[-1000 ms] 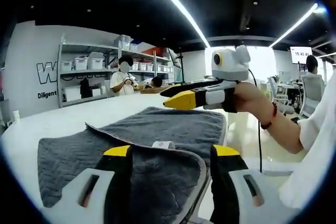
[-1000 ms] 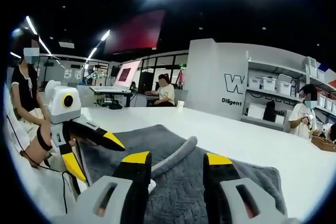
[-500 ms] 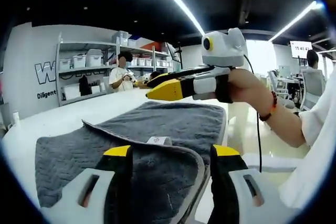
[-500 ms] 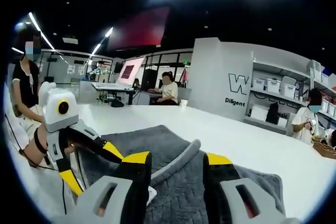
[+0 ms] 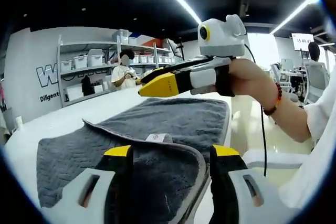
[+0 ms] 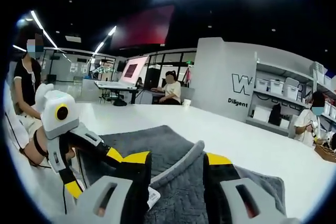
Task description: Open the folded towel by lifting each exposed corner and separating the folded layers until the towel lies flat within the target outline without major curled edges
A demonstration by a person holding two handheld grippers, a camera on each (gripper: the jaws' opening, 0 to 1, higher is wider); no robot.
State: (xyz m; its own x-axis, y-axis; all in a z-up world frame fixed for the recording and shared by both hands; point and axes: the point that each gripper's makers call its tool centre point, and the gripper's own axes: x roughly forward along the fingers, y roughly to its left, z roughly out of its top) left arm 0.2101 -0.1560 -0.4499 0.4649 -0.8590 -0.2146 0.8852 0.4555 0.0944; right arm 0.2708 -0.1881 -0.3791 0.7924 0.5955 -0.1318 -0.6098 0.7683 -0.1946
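Across the lower half of the left gripper view, the grey towel lies on the white tabletop, still folded: an upper layer with a pale piped hem covers the near part, and a small white label sits on its edge at mid frame. The left hand-held gripper stands wide, jaws apart over this near folded layer, with towel showing between them; whether they touch the cloth I cannot tell. The right hand-held gripper comes in from the upper right, held by a hand; it hovers above the far part of the towel, its yellow tip pointing to the left of the frame. Its jaws look nearly together there.

In the right gripper view, the right hand-held gripper has a raised, rolled fold of towel running up between its jaws, which appear parted; I cannot tell whether they pinch it. The left hand-held gripper shows at lower left, just beside that fold.

The folded hem runs roughly across the left view, from left centre toward lower right, so the left one seems nearer the exposed edge. The towel's near corners are cut off by the jaws, and no target outline can be made out.
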